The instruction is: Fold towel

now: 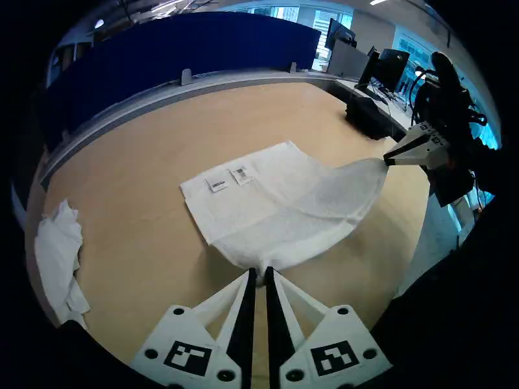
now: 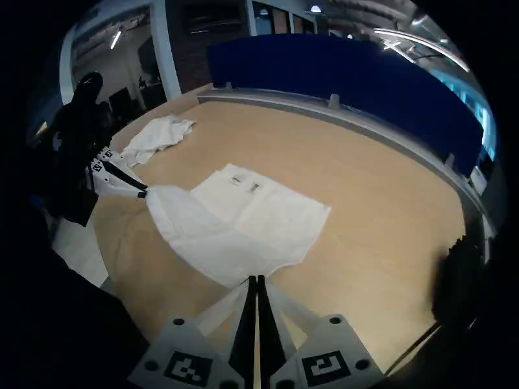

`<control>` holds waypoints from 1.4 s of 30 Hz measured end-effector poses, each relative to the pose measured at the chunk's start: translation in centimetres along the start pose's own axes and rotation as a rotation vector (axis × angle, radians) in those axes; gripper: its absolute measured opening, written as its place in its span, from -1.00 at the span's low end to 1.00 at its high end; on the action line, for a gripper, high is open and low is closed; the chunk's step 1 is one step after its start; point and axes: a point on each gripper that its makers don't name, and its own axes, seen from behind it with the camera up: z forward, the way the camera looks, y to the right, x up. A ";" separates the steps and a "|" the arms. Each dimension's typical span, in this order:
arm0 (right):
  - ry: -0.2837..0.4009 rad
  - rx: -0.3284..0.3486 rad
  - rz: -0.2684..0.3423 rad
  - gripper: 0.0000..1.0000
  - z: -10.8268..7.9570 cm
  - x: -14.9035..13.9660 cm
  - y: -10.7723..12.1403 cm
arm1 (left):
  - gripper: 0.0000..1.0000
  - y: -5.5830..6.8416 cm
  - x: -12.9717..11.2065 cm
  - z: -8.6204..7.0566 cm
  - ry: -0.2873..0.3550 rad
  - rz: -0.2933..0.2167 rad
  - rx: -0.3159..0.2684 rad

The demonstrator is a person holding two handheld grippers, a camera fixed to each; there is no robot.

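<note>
Left gripper view: the white towel [image 1: 285, 201] lies in the middle of the wooden tabletop [image 1: 143, 162], with its near edge lifted up. At 6 o'clock the left gripper [image 1: 259, 271] has its jaws pinching one towel corner. At 3 o'clock the right gripper [image 1: 391, 157] has its jaws pinching the other corner. Two small tags [image 1: 230, 179] sit on the flat part. A crumpled white cloth [image 1: 58, 253] lies at 8 o'clock.
</note>
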 end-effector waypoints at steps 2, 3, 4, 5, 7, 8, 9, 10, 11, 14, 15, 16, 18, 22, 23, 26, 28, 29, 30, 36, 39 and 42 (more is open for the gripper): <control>0.000 0.001 0.003 -0.96 0.0 0.0 0.0 | -0.78 -0.1 0.0 0.0 -0.002 -0.005 -0.001; 0.002 0.001 0.006 -0.96 0.1 0.1 0.1 | -0.78 -0.2 0.1 0.0 -0.002 -0.008 0.000; 0.004 0.002 0.009 -0.96 0.2 0.3 0.2 | -0.78 -0.3 0.2 0.0 -0.002 -0.012 0.002; 0.007 0.003 0.012 -0.96 0.3 0.5 0.2 | -0.78 -0.5 0.3 0.0 -0.001 -0.015 0.005; 0.015 0.003 0.018 -0.96 0.4 1.0 0.5 | -0.78 -0.8 0.6 0.1 -0.001 -0.023 0.009; 0.019 0.002 0.020 -0.96 0.5 1.3 0.6 | -0.78 -1.0 0.7 0.1 0.000 -0.027 0.012; 0.023 0.001 0.022 -0.96 0.6 1.6 0.8 | -0.78 -1.2 0.9 0.2 -0.001 -0.031 0.013; 0.025 0.000 0.021 -0.96 0.8 1.9 1.0 | -0.78 -1.3 1.1 0.2 -0.003 -0.036 0.012; 0.028 -0.002 0.021 -0.96 0.9 2.2 1.2 | -0.78 -1.5 1.2 0.3 -0.005 -0.040 0.012; 0.028 -0.011 0.016 -0.96 1.6 2.9 2.2 | -0.78 -2.2 1.8 0.7 -0.013 -0.055 0.016; 0.027 -0.014 0.015 -0.96 1.8 3.1 2.5 | -0.78 -2.4 2.1 0.9 -0.016 -0.060 0.018; 0.027 -0.017 0.014 -0.96 2.1 3.4 2.8 | -0.78 -2.7 2.3 1.2 -0.019 -0.065 0.020; 0.027 -0.021 0.014 -0.96 2.8 3.9 3.5 | -0.78 -3.3 2.9 1.8 -0.027 -0.076 0.024; 0.028 -0.031 0.020 -0.96 4.3 4.9 4.9 | -0.78 -4.8 4.0 3.2 -0.047 -0.097 0.037; 0.027 -0.035 0.022 -0.96 4.7 5.2 5.3 | -0.78 -5.1 4.2 3.6 -0.053 -0.104 0.039; 0.021 -0.047 0.026 -0.96 6.0 5.8 6.4 | -0.78 -6.1 4.9 4.6 -0.072 -0.123 0.042; 0.014 -0.052 0.030 -0.96 6.8 6.0 7.0 | -0.78 -6.7 5.2 5.4 -0.088 -0.134 0.043; 0.009 -0.054 0.033 -0.96 7.2 6.1 7.3 | -0.78 -7.1 5.3 5.8 -0.099 -0.139 0.044; 0.005 -0.056 0.036 -0.96 7.6 6.1 7.6 | -0.78 -7.4 5.3 6.2 -0.107 -0.141 0.044; -0.017 -0.060 0.071 -0.96 9.5 5.8 8.6 | -0.78 -8.8 5.4 8.1 -0.148 -0.125 0.052; -0.024 -0.059 0.085 -0.96 9.9 5.4 8.8 | -0.78 -9.1 5.3 8.7 -0.160 -0.119 0.050; -0.033 -0.061 0.096 -0.96 10.3 5.0 8.9 | -0.78 -9.2 5.1 9.2 -0.167 -0.118 0.047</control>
